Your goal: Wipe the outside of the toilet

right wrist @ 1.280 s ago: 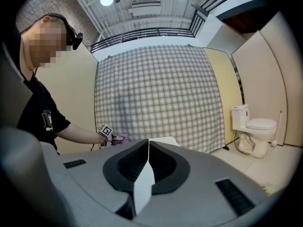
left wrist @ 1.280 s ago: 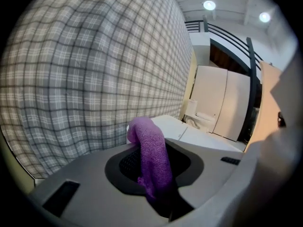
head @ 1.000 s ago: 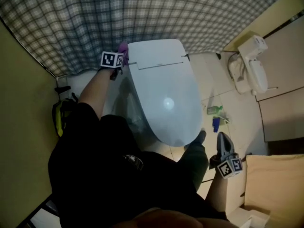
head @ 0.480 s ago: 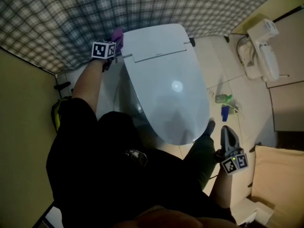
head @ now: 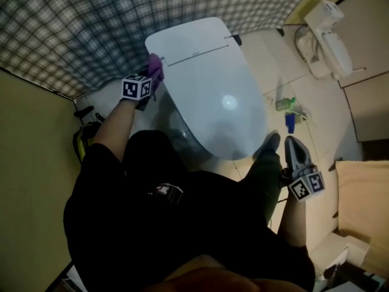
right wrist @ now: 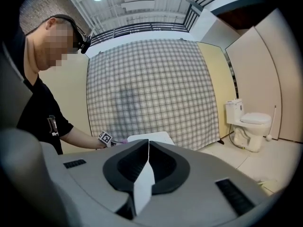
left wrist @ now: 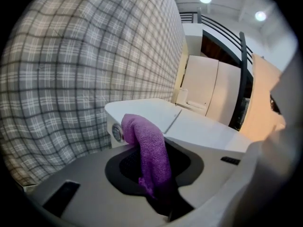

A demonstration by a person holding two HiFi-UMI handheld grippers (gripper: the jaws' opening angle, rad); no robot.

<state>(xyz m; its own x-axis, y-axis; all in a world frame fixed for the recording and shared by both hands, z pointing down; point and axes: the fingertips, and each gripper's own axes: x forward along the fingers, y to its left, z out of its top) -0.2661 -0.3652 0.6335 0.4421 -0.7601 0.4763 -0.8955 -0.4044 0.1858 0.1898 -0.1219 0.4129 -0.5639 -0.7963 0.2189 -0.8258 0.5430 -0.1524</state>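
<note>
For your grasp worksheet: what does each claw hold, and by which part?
The left claw pinches the cloth by its lower end; its top touches the toilet. The right claw is shut, empty.

Floor bottles [head: 284,104] too small to identify; toilet [head: 206,90] base hidden.

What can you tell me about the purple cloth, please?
The purple cloth looks like soft, terry-like fabric, folded into a thick strip. The left gripper has its jaws shut on the lower end, so the cloth stands upright and bends over at the top. That bent end appears to rest against the left rear side of the toilet, beside the lid hinge.
</note>
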